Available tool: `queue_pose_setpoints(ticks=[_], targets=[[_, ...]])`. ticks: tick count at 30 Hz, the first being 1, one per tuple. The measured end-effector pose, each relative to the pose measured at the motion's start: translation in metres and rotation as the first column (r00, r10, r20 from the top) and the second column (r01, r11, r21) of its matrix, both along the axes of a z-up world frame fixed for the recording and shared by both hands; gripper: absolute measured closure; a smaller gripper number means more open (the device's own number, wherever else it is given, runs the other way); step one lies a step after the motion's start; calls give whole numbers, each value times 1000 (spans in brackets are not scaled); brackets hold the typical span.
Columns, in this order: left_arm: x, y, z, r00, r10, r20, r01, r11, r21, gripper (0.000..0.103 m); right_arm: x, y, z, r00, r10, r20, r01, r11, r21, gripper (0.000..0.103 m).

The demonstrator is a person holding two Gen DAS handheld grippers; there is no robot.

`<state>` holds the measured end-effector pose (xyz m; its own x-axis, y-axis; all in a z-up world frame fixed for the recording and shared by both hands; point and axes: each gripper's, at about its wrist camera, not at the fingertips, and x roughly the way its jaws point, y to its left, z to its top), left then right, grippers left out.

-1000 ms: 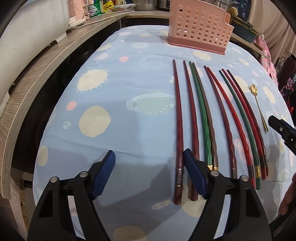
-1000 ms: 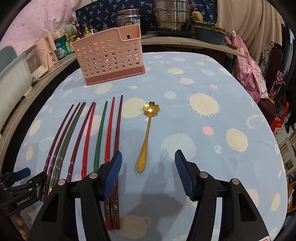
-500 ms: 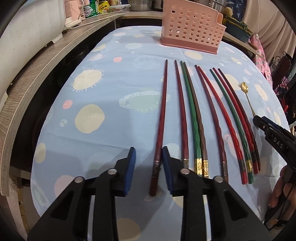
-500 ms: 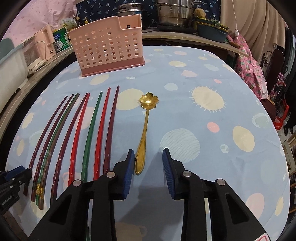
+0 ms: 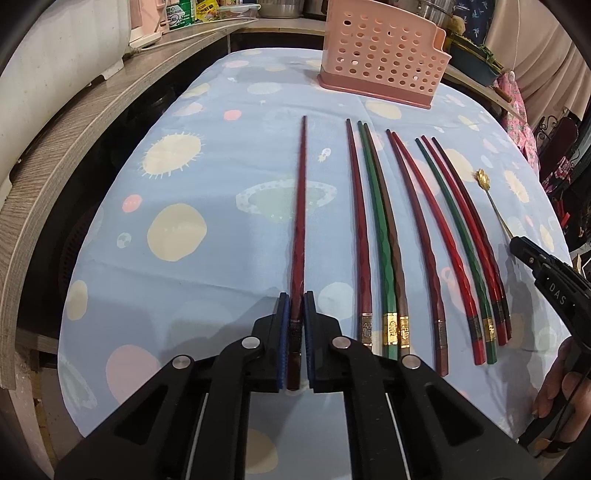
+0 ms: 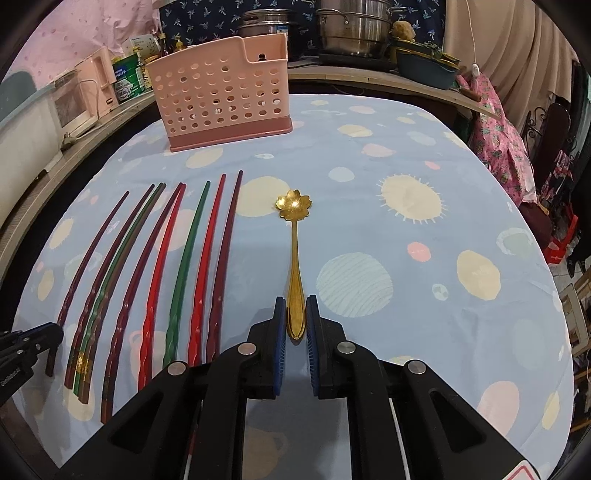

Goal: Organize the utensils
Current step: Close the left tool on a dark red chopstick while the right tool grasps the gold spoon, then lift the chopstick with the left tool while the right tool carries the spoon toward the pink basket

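Left counter [image 5: 74, 122]: a wooden ledge carrying a white appliance [image 5: 55, 44] and several packaged goods.

Tablecloth [image 5: 221, 155]: light blue, printed with suns and planets, covering the work surface.

Left gripper [image 5: 296, 295]: its blue pads are clamped on the thick, banded end of the leftmost dark red chopstick [image 5: 300, 206]. This chopstick lies apart from the others, its tip pointing toward the far end of the table.

Remaining chopsticks [image 5: 384, 236]: eight pieces in dark red, green, brown and bright red, laid side by side in a fan to the right of the gripped one, banded ends nearest the camera.

Pink perforated utensil holder [image 6: 225, 92]: stands upright on the tablecloth beyond the chopstick tips. Through the holes the interior appears empty, although the far compartment cannot be fully checked; one dark item shows at the lowered rim and may stand behind the holder.

Gold flower-bowl spoon [image 6: 294, 254]: lies just right of the chopstick row, bowl away from the camera.

Right gripper [image 6: 296, 306]: its jaws are closing, with the widened end of the spoon handle between the pads. The pads sit against the handle's sides.

Rear counter: steel pots [image 6: 354, 26] and a blue basin [image 6: 424, 66] holding items that cannot be identified.
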<state>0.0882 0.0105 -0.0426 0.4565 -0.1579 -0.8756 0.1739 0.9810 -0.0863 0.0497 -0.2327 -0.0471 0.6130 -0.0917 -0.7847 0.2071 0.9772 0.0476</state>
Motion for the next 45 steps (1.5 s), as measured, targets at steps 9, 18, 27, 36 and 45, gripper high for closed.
queue_pose_setpoints(ticks=[9, 18, 27, 36, 45], targets=[[2, 5, 18, 999, 14, 39, -14, 1000, -8, 96, -3, -12, 24, 998, -15, 55, 14, 1000, 20, 93], [9, 9, 43, 995, 30, 98, -27, 999, -32, 96, 0, -23, 46, 994, -33, 109, 29, 999, 40, 93], [24, 13, 81, 982, 51, 180, -41, 997, -64, 96, 11, -34, 69, 985, -49, 164, 43, 998, 36, 94], [46, 16, 118, 963, 72, 258, -51, 995, -88, 96, 22, -44, 76, 982, -62, 178, 55, 997, 45, 101], [80, 16, 164, 936, 89, 341, -54, 992, -110, 96, 38, -50, 106, 971, -47, 233, 32, 997, 67, 101]])
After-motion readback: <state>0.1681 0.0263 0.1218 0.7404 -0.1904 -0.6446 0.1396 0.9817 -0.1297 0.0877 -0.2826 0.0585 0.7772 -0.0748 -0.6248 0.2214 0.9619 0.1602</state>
